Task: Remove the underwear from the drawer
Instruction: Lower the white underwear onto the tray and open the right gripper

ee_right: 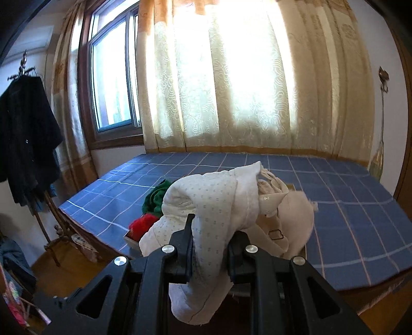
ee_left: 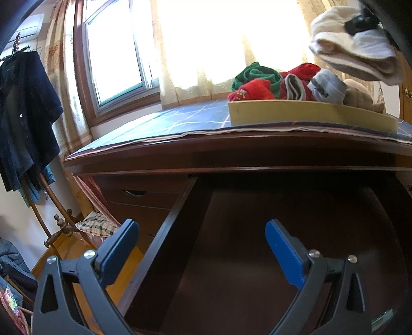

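Observation:
My right gripper (ee_right: 209, 244) is shut on white dotted underwear (ee_right: 219, 203), which bunches up over its fingers and hangs down between them. In the left wrist view that same white underwear (ee_left: 355, 49) hangs high at the top right, above the tray, with the right gripper (ee_left: 360, 22) dark behind it. My left gripper (ee_left: 200, 247) stands open, nothing between its blue pads, over the pulled-out dark wooden drawer (ee_left: 257, 232). The drawer's inside looks dark and bare where I can see it.
A yellow-rimmed tray (ee_left: 296, 114) on the desk's blue checked cloth (ee_right: 347, 206) holds several rolled garments, red (ee_left: 255, 90), green (ee_left: 257, 73) and grey. Curtains and a window stand behind. A coat rack with dark clothes (ee_left: 23, 116) is at the left.

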{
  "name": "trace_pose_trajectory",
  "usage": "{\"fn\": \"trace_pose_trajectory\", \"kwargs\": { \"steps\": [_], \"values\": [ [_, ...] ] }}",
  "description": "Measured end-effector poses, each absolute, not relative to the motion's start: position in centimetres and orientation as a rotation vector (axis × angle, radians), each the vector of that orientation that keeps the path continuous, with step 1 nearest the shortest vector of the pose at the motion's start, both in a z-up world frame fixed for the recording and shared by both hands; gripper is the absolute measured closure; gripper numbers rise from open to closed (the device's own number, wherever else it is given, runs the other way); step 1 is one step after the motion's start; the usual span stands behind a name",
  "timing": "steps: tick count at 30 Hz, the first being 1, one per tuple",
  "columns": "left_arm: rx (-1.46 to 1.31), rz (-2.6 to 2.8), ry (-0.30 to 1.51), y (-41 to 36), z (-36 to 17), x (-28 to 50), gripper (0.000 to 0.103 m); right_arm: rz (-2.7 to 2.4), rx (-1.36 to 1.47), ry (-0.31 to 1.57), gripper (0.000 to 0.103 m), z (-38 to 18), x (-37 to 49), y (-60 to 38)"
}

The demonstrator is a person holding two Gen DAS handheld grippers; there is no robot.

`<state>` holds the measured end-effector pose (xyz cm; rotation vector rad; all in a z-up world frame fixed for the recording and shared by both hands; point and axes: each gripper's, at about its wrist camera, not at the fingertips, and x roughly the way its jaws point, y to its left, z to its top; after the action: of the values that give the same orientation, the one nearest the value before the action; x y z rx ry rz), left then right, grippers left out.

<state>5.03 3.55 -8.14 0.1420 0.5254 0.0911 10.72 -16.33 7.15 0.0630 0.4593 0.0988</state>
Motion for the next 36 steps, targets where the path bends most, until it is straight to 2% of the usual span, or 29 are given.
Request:
{"fn": "trace_pose_trajectory", "kwargs": {
  "steps": [18,33,36],
  "values": [
    [0.142,0.090,0.522,3.6,-8.0,5.0,0.003,0.036,-0.022,0.461,0.081,7.0,20.0,-14.7],
    [0.137,0.087,0.529,3.7,-7.8,5.1,0.003,0.012,-0.075,0.573,0.080,2.3,27.1,-15.1],
    [0.136,0.088,0.530,3.7,-7.7,5.1,0.003,0.044,0.018,0.592,0.080,2.2,27.5,-16.5]
  ]
}}
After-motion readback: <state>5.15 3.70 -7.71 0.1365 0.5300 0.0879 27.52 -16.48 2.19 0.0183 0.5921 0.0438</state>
